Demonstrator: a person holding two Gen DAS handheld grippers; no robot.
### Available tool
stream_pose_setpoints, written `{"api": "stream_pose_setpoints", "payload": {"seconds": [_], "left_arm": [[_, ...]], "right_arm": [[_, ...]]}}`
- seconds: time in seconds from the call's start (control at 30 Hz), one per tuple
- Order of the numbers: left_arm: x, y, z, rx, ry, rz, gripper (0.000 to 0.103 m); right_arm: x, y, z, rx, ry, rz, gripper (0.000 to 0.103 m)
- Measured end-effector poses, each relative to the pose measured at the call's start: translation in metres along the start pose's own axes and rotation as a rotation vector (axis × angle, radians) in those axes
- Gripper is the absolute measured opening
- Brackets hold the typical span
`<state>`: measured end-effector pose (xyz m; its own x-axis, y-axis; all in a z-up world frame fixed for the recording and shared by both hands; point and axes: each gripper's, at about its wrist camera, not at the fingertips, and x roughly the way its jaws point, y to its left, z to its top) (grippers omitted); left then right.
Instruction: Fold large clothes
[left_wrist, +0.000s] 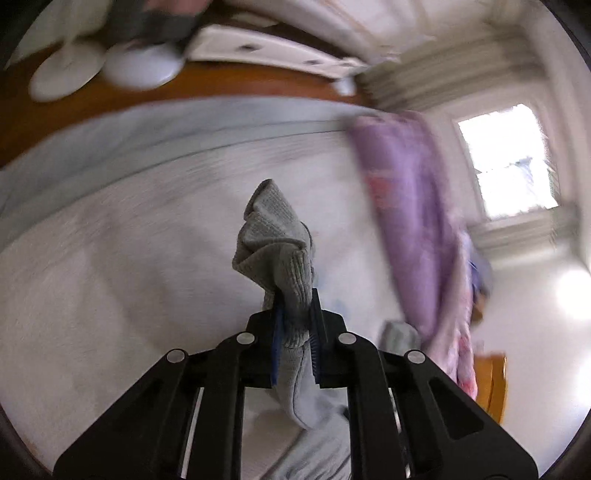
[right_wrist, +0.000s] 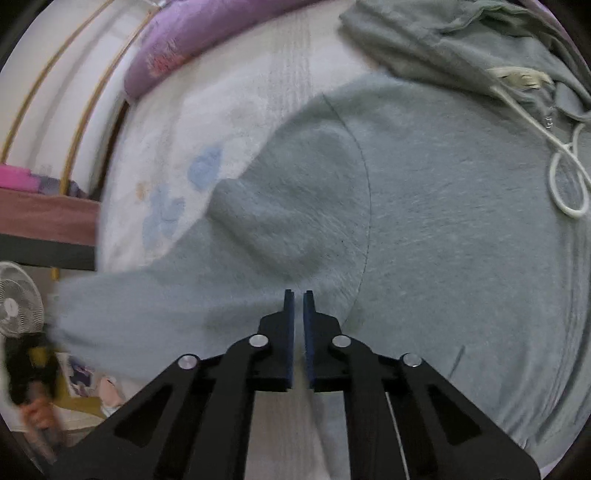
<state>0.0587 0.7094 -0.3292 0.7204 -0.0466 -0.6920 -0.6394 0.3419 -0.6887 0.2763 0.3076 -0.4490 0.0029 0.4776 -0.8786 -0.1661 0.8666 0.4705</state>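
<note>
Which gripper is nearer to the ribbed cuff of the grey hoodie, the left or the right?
Left. The left gripper clamps the ribbed cuff between its jaws. The right gripper hovers over the hoodie body, empty.

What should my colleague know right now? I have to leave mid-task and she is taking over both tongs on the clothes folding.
Left tongs: shut on the ribbed cuff of the grey hoodie, held up above the bed.
Right tongs: nearly shut, holding nothing, over the hoodie near the shoulder seam.
Hoodie: spread on the bed, hood and white drawstring at the far end; one sleeve trails off toward the bed's edge.
Purple blanket: along the bed's side, not in the way.
Done: a cuff is gripped. Left: probably bring that sleeve across the body, then the other sleeve, hood and body folds.
</note>
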Motion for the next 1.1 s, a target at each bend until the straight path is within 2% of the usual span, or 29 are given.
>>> {"api": "stream_pose_setpoints", "payload": {"seconds": [0.1, 0.23, 0.3, 0.37, 0.47, 0.57, 0.63, 0.7, 0.77, 0.8, 0.83, 0.87, 1.0, 1.1], "left_arm": [[-0.006, -0.059, -0.012, 0.117, -0.002, -0.069, 0.012], [0.010, -0.152, -0.055, 0.266, 0.045, -0.182, 0.012], [0.030, -0.200, -0.086, 0.318, 0.116, -0.263, 0.012], [0.055, -0.248, -0.126, 0.401, 0.166, -0.300, 0.012], [0.107, -0.313, -0.195, 0.512, 0.224, -0.302, 0.012], [0.156, -0.346, -0.256, 0.558, 0.293, -0.308, 0.012], [0.197, -0.372, -0.306, 0.657, 0.305, -0.263, 0.012], [0.232, -0.378, -0.351, 0.685, 0.351, -0.224, 0.012], [0.251, -0.366, -0.395, 0.688, 0.403, -0.179, 0.012], [0.265, -0.363, -0.417, 0.729, 0.413, -0.134, 0.012], [0.275, -0.353, -0.440, 0.763, 0.456, -0.092, 0.012], [0.285, -0.347, -0.453, 0.772, 0.495, -0.067, 0.012], [0.321, -0.337, -0.503, 0.856, 0.538, 0.070, 0.013], [0.347, -0.329, -0.527, 0.843, 0.610, 0.140, 0.015]], "right_arm": [[0.038, -0.017, -0.001, 0.029, 0.070, -0.030, 0.000], [0.036, -0.035, 0.006, 0.085, 0.088, 0.080, 0.000], [0.010, -0.046, 0.007, 0.050, 0.047, 0.134, 0.002], [-0.022, -0.070, 0.005, 0.025, 0.000, 0.146, 0.002], [-0.070, -0.121, 0.002, 0.027, -0.062, 0.123, 0.002], [-0.129, -0.195, -0.001, 0.045, -0.110, 0.056, 0.002], [-0.159, -0.232, -0.002, 0.046, -0.140, 0.010, 0.003], [-0.193, -0.278, -0.001, 0.047, -0.176, -0.056, 0.005], [-0.227, -0.328, 0.003, 0.063, -0.212, -0.126, 0.005], [-0.235, -0.345, 0.004, 0.077, -0.226, -0.141, 0.005], [-0.246, -0.361, 0.004, 0.100, -0.242, -0.152, 0.005], [-0.263, -0.387, 0.005, 0.124, -0.264, -0.165, 0.005], [-0.299, -0.441, 0.013, 0.187, -0.322, -0.206, 0.005], [-0.325, -0.474, 0.014, 0.247, -0.373, -0.260, 0.006]]}}
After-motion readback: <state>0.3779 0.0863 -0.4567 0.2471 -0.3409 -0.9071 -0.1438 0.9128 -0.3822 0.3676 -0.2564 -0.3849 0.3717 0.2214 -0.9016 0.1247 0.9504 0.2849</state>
